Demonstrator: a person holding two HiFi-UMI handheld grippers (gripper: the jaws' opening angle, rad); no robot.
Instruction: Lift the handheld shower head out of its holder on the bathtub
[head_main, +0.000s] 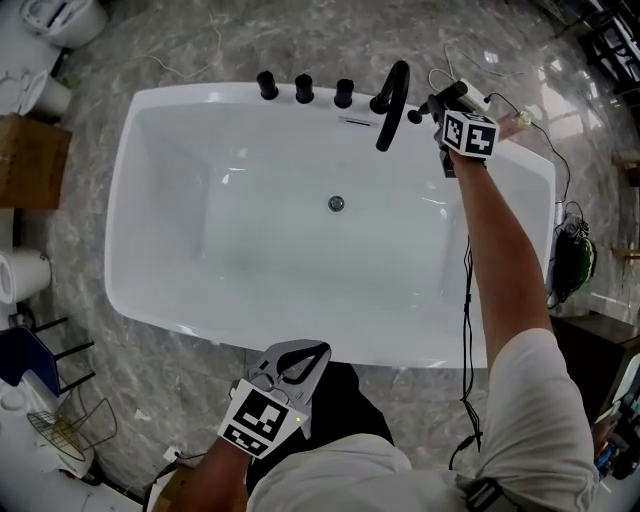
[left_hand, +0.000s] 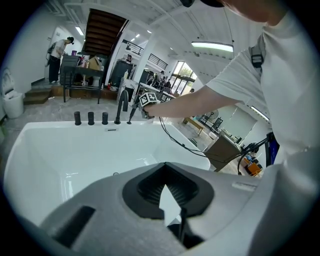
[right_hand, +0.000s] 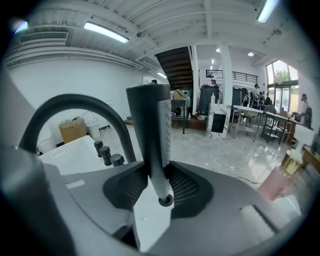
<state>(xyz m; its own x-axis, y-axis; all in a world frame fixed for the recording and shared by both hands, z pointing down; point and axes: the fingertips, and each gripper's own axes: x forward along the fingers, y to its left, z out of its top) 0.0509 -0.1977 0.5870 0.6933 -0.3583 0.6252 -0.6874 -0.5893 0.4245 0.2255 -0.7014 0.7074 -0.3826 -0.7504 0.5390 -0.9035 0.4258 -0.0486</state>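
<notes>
Jaws: right gripper (right_hand: 159, 172) clamped on shower head (right_hand: 150, 120) (left gripper (left_hand: 166, 167) closed, empty)
Axis: upright, at bathtub (head_main: 200, 95) far rim

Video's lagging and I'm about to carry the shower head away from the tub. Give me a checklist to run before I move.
1. Right gripper closed on the black stick-shaped handheld shower head: ok.
2. Handle's lower end hanging free: ok.
3. Gap to the curved black faucet spout: ok, but close.
4. Hose slack: cannot tell, no hose visible.
5. Left gripper empty, on the glossy white bathtub's near side: ok.
</notes>
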